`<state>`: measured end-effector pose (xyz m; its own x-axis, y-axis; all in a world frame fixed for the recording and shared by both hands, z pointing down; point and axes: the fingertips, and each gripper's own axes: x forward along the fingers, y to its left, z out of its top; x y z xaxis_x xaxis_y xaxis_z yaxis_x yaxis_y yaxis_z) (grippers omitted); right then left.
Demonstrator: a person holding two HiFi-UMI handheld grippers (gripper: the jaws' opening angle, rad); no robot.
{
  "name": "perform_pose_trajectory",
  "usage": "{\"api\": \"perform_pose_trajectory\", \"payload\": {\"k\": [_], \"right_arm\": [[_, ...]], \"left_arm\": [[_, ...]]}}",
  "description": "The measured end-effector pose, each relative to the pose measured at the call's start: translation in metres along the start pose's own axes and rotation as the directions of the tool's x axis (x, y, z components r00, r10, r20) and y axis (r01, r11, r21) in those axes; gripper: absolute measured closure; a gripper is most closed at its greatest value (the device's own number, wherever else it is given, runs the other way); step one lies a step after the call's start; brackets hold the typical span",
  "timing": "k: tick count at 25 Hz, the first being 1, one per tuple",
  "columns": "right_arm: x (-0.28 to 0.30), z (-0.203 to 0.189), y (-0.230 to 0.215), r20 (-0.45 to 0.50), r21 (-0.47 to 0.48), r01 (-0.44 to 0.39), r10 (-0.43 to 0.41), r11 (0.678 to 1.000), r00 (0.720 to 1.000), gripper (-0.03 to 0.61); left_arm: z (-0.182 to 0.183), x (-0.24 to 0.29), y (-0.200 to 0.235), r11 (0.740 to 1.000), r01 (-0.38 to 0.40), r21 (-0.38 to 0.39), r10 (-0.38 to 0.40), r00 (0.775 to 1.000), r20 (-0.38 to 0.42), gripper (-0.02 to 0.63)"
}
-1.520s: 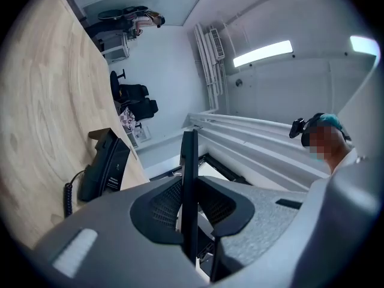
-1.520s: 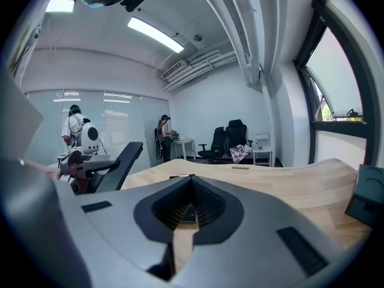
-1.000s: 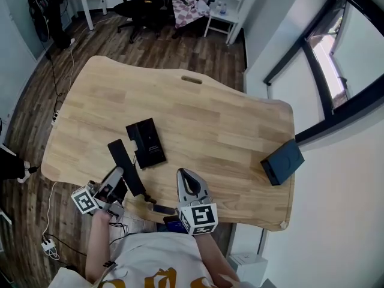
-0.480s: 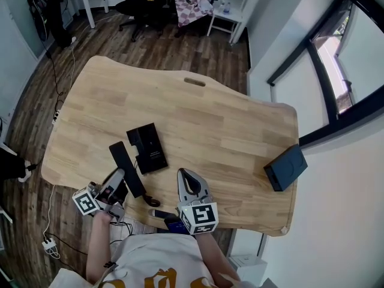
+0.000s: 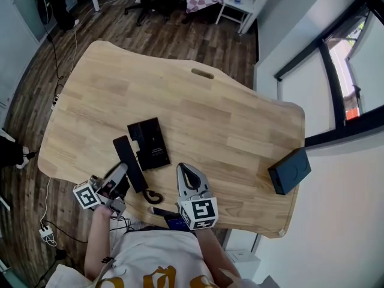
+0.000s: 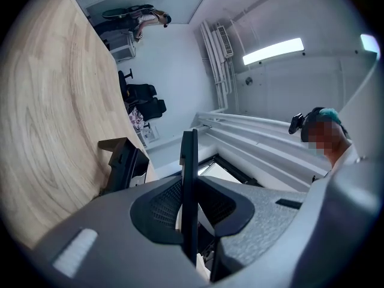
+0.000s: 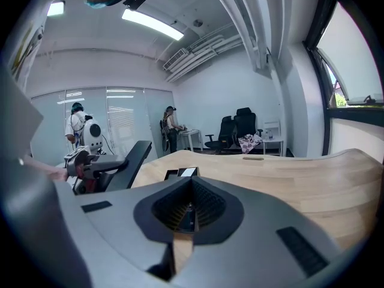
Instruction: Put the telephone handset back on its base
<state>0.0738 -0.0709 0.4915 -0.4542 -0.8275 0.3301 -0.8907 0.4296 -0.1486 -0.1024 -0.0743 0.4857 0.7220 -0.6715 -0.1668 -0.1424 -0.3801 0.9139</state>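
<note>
- Wooden table: pale top with wavy edges; an oblong slot is cut near its far edge.
- Dark box: lies at the table's right edge, well apart from the other objects.
- Floor: dark wood planks.
- Power strip: white, on the floor left of the table's near corner.
- Office chairs: black, beyond the table's far end, beside a checked cloth.
- Window frame: black, in the right wall.
- Background: one person by a glass partition, another at a white desk.
- Ceiling light: lit strip.
</note>
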Motion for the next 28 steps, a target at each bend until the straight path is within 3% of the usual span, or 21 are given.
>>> {"api": "perform_pose_trajectory", "payload": {"k": [28], "right_arm": [[0.052, -0.024, -0.018, -0.105, 0.004, -0.029, 0.030, 1.000, 0.994, 0.572]], "left_arm": [[0.001, 0.018, 0.071, 0.995, -0.075, -0.059, 0.074, 0.997, -0.019, 0.538]]}}
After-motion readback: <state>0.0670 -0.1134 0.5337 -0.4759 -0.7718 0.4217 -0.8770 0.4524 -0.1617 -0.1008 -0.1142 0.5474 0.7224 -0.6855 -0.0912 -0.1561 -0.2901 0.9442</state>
